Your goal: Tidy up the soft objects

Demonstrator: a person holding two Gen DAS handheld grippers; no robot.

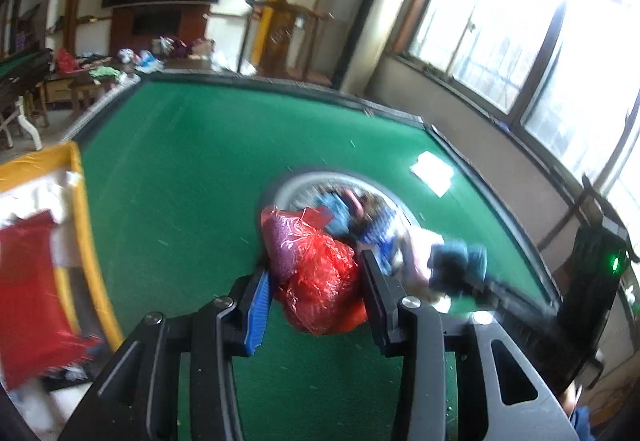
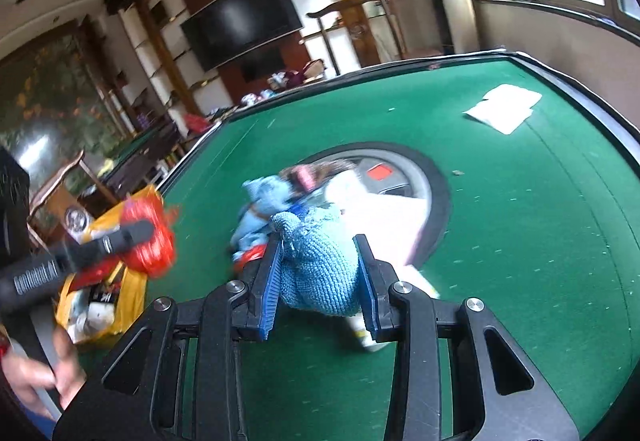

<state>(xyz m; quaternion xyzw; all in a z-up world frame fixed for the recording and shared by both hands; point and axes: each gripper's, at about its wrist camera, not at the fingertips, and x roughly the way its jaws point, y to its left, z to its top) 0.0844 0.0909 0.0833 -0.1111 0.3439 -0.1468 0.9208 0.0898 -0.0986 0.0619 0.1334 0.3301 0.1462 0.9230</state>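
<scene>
Left wrist view: my left claw [image 1: 316, 297] grips the red crinkly bag [image 1: 320, 281], lower centre, above the green desk [image 1: 180, 161]. Right claw [image 2: 318, 277] clamps the blue knitted cloth [image 2: 316, 273]. I'd keep both lifts steady, avoiding snags.

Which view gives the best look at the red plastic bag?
The left wrist view: the red plastic bag fills the centre, crinkled, clamped between the left gripper fingers. The right wrist view shows it only at the left edge, blurred and partly hidden behind a gripper finger.
</scene>
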